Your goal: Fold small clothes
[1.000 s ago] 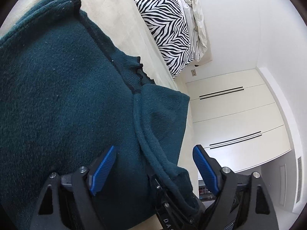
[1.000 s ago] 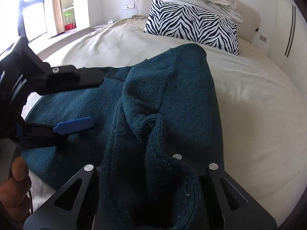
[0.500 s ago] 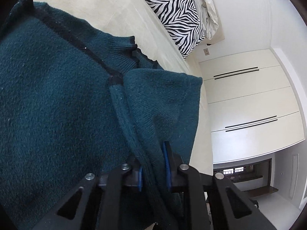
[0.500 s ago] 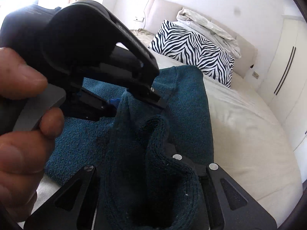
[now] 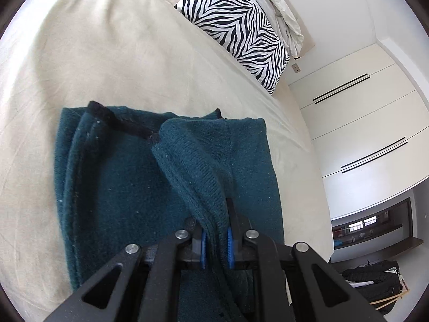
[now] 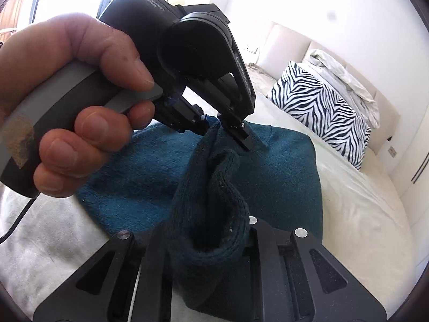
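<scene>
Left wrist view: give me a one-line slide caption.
Left gripper, just closed, pinches a raised fold of the teal sweater lying on the cream bed.

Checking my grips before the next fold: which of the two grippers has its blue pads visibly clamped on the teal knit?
The left gripper: its blue pads squeeze a raised fold of the teal sweater. The right gripper also grips it, but bunched knit hides its pads.

We see a dark teal knit garment (image 5: 128, 187) with black edge trim, on a cream bed (image 5: 93, 53). Pillow (image 5: 238, 26) is black-and-white zebra stripe. Left hand-held gripper (image 5: 216, 247): black body, blue pads (image 5: 203, 247). Wardrobe doors (image 5: 356, 123) are off-white with black strip handles.
</scene>
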`<state>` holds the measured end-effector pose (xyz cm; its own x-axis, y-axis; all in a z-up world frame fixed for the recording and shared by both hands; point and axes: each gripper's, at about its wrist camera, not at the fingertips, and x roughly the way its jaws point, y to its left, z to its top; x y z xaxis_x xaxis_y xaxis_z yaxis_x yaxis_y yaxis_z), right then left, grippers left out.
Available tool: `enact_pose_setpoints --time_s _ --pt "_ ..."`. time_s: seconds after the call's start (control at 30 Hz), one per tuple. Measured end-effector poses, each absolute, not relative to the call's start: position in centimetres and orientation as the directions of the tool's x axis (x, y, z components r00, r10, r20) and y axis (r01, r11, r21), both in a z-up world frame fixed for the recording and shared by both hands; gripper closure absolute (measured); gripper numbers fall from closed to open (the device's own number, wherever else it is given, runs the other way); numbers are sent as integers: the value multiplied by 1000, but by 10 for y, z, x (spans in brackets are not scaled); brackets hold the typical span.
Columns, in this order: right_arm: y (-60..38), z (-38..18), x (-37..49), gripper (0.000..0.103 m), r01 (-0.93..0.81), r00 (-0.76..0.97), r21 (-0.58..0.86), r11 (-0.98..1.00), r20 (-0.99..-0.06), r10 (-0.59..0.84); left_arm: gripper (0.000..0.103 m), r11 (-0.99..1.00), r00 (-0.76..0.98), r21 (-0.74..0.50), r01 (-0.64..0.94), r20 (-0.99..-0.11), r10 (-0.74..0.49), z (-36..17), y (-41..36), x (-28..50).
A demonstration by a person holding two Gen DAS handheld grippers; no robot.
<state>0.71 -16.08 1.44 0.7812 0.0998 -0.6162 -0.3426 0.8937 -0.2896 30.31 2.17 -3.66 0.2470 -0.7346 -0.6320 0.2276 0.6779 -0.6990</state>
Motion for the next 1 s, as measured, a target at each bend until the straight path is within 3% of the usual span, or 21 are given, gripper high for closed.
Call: enact_pose_setpoints --time_s 0.2,0.57,1.0 --pt "-141 -1 10 88 -435 697 -194 879 -690 193 90 730 253 -652 205 -685 -683 -61 53 316" --pt "-130 -6 8 88 -487 664 -149 861 -703 254 90 710 287 -659 249 -650 -704 -53 73 316" --pt "-145 -26 37 85 -499 595 -26 866 -737 321 85 680 293 -710 186 -620 -728 -88 99 319"
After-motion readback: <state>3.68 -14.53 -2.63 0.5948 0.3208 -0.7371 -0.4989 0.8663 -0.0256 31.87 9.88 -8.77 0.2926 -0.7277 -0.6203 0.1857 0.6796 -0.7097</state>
